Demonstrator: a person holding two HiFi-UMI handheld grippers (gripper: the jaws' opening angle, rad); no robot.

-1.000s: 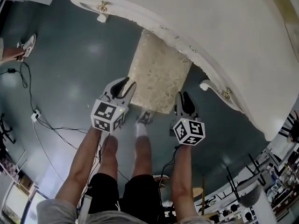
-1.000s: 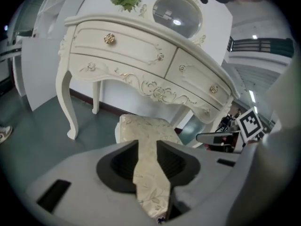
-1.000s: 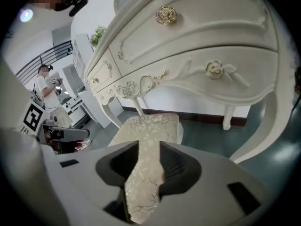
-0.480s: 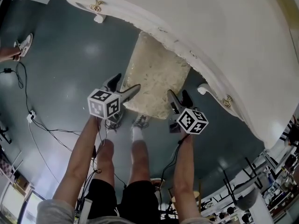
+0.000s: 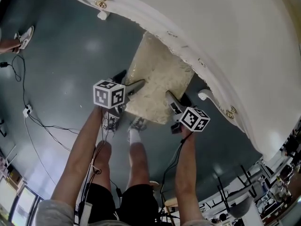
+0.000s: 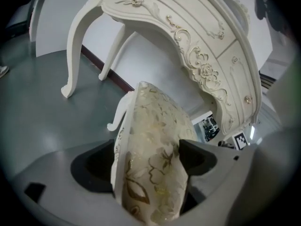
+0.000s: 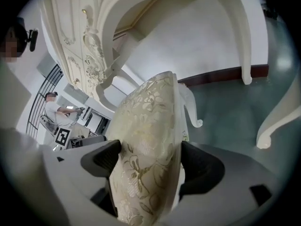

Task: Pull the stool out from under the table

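Note:
The stool (image 5: pixel 157 81), with a cream floral cushion, stands partly under the ornate white table (image 5: pixel 225 36). My left gripper (image 5: pixel 129 80) sits at the seat's near left corner and my right gripper (image 5: pixel 177 98) at its near right corner. Both pairs of jaws have just been opening and now stand wide. In the left gripper view the cushion edge (image 6: pixel 150 140) lies between the dark pads of the left gripper (image 6: pixel 148 159). In the right gripper view the seat (image 7: pixel 150 126) fills the gap of the right gripper (image 7: pixel 148 161). I see no squeeze on the cushion.
The table's curved legs (image 6: pixel 77 55) (image 5: pixel 209 97) flank the stool. The wearer's feet (image 5: pixel 136 125) stand just in front of it. Cables (image 5: pixel 42 124) trail over the grey floor at left, by another person's shoe (image 5: pixel 23 36). A seated person (image 7: pixel 54 109) shows far off.
Both grippers have come down from just in front of the stool onto its near edge. Their jaws have gone from nearly closed to wide, and both wrists have rolled.

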